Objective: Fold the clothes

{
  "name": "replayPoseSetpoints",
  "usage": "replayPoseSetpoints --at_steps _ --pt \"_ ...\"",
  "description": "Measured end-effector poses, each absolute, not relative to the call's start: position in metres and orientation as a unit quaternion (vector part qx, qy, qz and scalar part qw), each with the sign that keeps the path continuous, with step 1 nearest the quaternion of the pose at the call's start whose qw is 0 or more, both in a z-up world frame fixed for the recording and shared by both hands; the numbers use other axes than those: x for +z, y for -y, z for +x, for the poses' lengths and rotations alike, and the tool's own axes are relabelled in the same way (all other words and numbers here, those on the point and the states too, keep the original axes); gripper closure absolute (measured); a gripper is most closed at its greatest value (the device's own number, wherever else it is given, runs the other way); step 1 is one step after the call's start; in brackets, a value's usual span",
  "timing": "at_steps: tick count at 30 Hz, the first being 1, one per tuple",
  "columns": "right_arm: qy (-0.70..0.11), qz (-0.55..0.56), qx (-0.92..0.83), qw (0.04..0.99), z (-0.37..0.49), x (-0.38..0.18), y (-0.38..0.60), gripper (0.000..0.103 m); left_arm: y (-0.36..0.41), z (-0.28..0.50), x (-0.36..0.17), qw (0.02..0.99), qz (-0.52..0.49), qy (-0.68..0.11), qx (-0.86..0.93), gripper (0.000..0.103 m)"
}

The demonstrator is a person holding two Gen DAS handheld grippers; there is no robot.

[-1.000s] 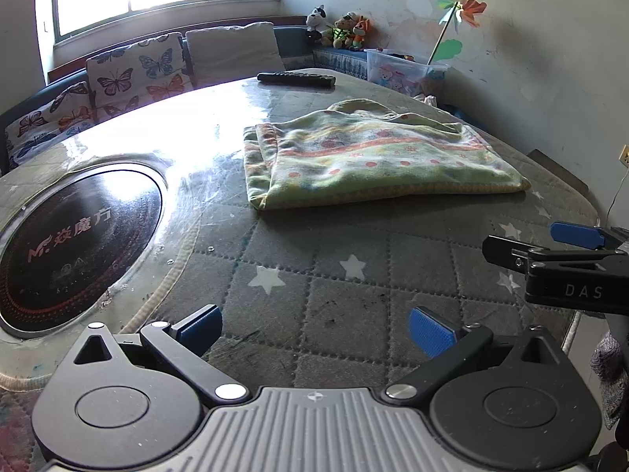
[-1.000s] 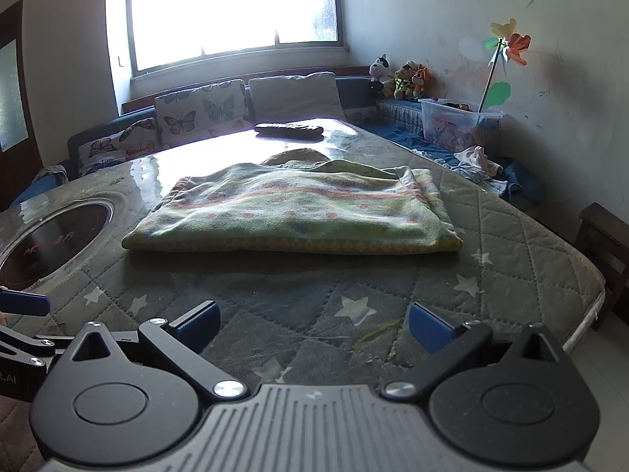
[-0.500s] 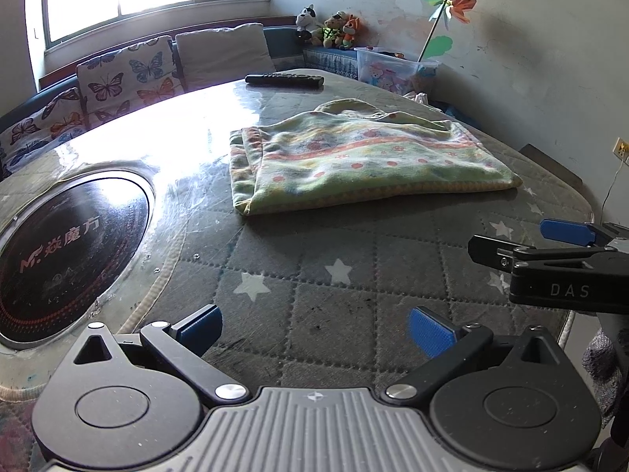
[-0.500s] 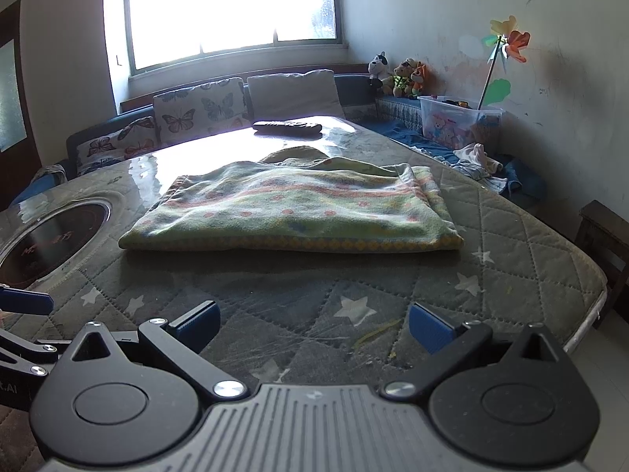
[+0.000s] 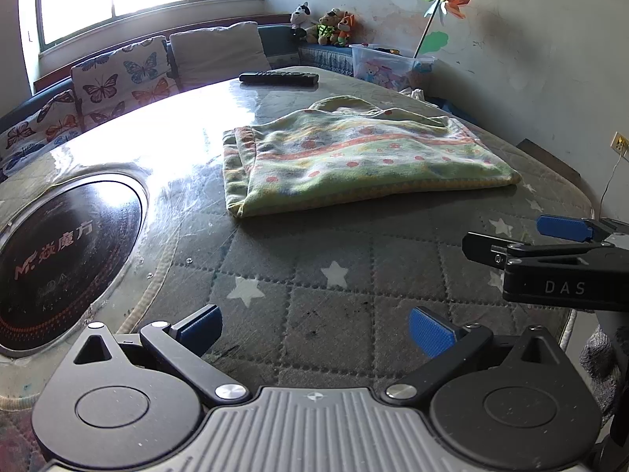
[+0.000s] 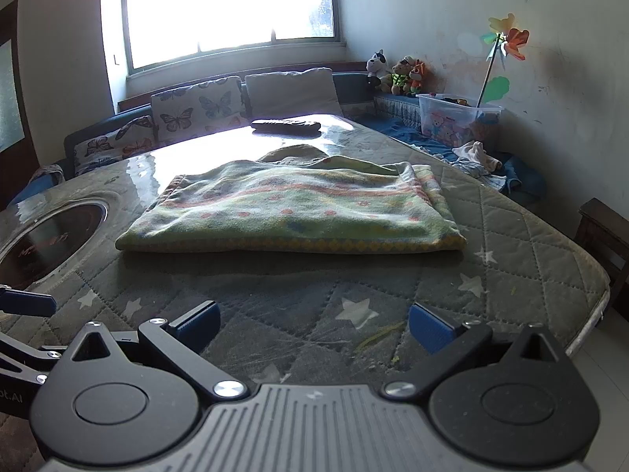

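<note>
The left black two-finger gripper w/ blue pads (image 5: 314, 326) is held wide open above the near part of the table; nothing is gripped. The right black two-finger gripper w/ blue pads (image 6: 314, 324) is likewise spread wide & empty, held low over the near edge. In the left wrist view the right unit is seen side-on at the right margin, marked "DAS", one blue pad raised above its black arm. In the right wrist view one blue pad of the left unit is seen at the left margin.

Under both tools a grey quilted table cover w/ white stars (image 5: 334, 275), overlaid by a scuffed clear sheet, is noted. Neither gripper is in contact w/ the garment.

The folded green fleece garment w/ orange stripes & red dots (image 5: 354, 157) is laid flat near the table centre, well beyond both grippers. Its folded edge faces the tools; a yellow-orange diamond trim is seen along that edge in the right wrist view. Layered edges are visible at one short end.

To the left of the garment, a round black glass hob insert w/ red lettering (image 5: 59, 251) is set in the tabletop. Beyond the garment, a black remote control (image 5: 279, 77) is laid at the far edge. Behind, butterfly-print cushions (image 5: 122, 74) & a clear plastic storage box (image 6: 456, 118) are noted along a bench.
</note>
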State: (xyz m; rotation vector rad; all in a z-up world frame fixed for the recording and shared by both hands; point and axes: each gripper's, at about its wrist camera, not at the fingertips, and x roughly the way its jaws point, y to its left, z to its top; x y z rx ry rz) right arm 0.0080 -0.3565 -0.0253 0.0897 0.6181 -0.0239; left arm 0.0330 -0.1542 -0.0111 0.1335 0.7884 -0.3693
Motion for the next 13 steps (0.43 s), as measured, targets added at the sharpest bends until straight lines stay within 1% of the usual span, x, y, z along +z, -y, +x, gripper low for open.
replayPoseSetpoints --at_steps 13 --pt "-0.301 0.045 -0.010 0.952 0.0111 -0.0233 0.3544 0.000 0.1578 0.0355 -0.0082 0.906 0.068 -0.374 -0.184 0.000"
